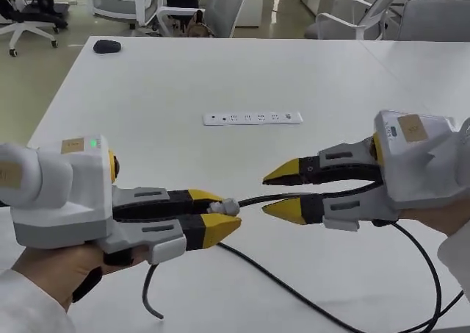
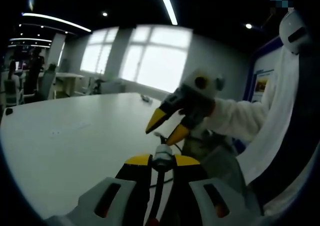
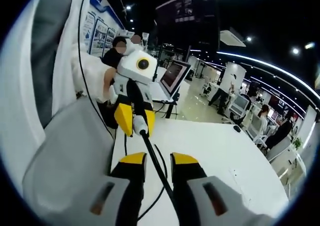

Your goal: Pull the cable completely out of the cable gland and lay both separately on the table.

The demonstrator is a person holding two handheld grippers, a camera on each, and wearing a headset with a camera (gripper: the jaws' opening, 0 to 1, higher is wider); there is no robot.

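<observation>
My L gripper (image 1: 226,214) clamps the cable gland (image 1: 222,207) above the table (image 1: 183,83), cable (image 1: 253,199) threaded thru it. My R gripper (image 1: 266,193) is open, straddling the cable w/o grip. Risk: weak R pinch means the cable slips, or the gland twists out of L.

Smooth, matt black rubber-like cable (image 1: 253,199) runs into a pale grey plastic gland (image 1: 225,207); the white worktop (image 1: 183,76) looks smooth, faintly glossy.

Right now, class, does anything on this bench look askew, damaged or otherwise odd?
Nothing damaged or spilled. The black cable runs through the grey cable gland, which the left tongs clamp above the table; the right tongs gape open around the cable.
</observation>
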